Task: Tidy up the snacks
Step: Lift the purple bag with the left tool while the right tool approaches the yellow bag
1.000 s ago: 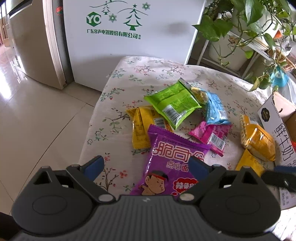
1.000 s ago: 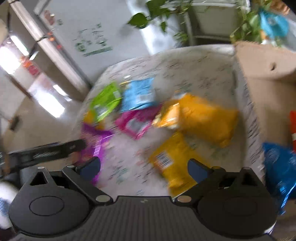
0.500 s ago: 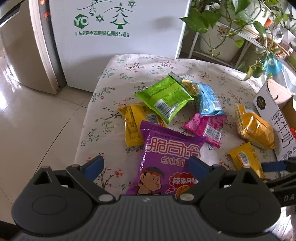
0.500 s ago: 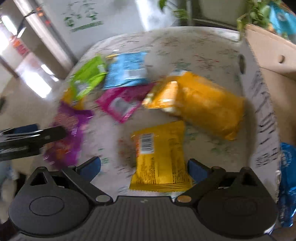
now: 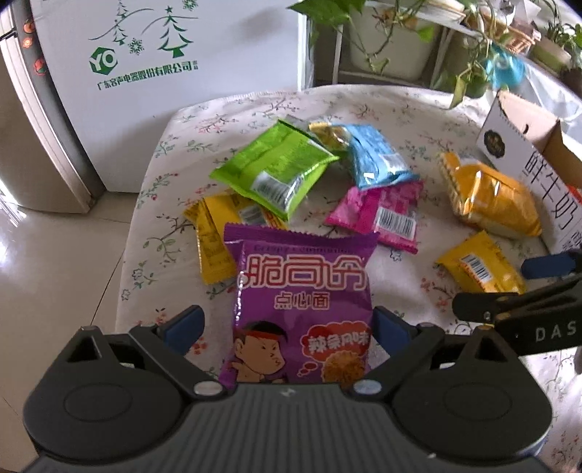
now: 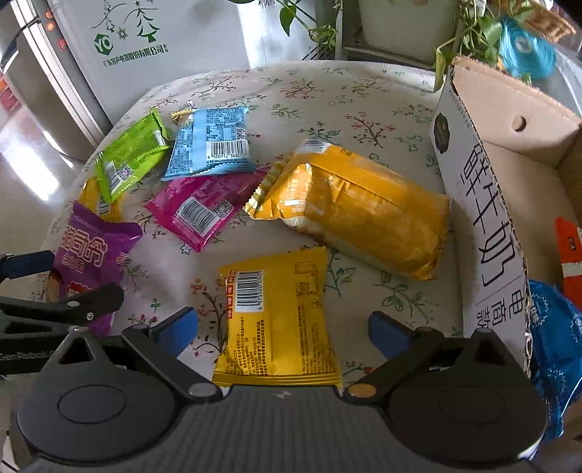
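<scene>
Several snack packets lie on a floral tablecloth (image 5: 254, 105). My left gripper (image 5: 287, 324) is open, its fingers either side of a purple packet (image 5: 302, 291). My right gripper (image 6: 282, 324) is open, its fingers either side of a small yellow packet (image 6: 276, 313), which also shows in the left wrist view (image 5: 480, 265). Beyond lie a large orange packet (image 6: 360, 211), a pink packet (image 6: 203, 207), a blue packet (image 6: 214, 142), a green packet (image 6: 127, 156) and another yellow packet (image 5: 214, 233). A cardboard box (image 6: 483, 174) stands at the right.
The box holds a blue packet (image 6: 556, 349) and an orange-red one (image 6: 569, 262). A white appliance with green print (image 5: 152, 65) and potted plants (image 5: 400, 32) stand behind the table. The table's left edge drops to a tiled floor (image 5: 54, 273).
Both grippers have moved forward and lower. The purple packet now lies between the left fingers and the small yellow packet between the right fingers. The right view has steadied.
</scene>
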`<state>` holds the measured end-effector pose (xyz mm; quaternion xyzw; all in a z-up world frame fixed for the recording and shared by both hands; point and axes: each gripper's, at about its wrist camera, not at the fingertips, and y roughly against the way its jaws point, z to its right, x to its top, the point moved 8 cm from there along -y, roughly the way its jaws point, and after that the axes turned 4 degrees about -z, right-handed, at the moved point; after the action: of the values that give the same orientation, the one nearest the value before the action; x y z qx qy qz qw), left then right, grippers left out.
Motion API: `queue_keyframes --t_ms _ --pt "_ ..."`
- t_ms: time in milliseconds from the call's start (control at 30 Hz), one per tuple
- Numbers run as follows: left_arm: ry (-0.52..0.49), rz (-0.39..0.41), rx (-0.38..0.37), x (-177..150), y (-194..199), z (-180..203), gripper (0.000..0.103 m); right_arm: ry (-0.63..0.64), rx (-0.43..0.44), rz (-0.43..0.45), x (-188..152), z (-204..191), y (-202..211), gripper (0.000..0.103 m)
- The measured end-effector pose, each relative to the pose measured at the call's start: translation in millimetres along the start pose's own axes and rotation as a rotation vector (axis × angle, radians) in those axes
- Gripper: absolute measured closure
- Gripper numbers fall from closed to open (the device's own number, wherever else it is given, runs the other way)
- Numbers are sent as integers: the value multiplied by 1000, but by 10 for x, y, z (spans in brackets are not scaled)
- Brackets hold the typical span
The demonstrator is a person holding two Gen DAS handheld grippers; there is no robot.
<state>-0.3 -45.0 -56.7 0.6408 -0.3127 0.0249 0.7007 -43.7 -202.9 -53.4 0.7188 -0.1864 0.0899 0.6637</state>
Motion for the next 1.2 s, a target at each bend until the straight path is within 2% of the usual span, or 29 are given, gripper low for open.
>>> queue_keyframes --t_ms 133,267,767,867,933,1000,1100,1167,1200 --pt "13 -3 10 -18 -101 -23 0 4 -42 7 25 -3 -45 0" --pt "26 6 3 1 -122 -48 0 24 -77 11 26 5 -75 0" --pt "30 22 -2 -13 -114 -50 0 42 -72 14 27 9 -58 0" --pt "35 37 4 -26 -103 -42 0 55 -62 19 17 -9 -32 3" --pt "40 48 6 -32 -100 -39 1 66 -51 23 3 -34 -5 9" --pt "43 60 5 -36 -89 -27 4 83 -42 27 -1 -62 17 14" --pt "30 83 -12 -29 -44 16 18 95 -36 35 -3 -78 48 22" --pt "38 93 -15 -19 -14 30 32 104 -33 46 3 -75 76 34" --pt "43 99 -15 -22 -3 33 35 108 -25 49 6 -80 87 39"
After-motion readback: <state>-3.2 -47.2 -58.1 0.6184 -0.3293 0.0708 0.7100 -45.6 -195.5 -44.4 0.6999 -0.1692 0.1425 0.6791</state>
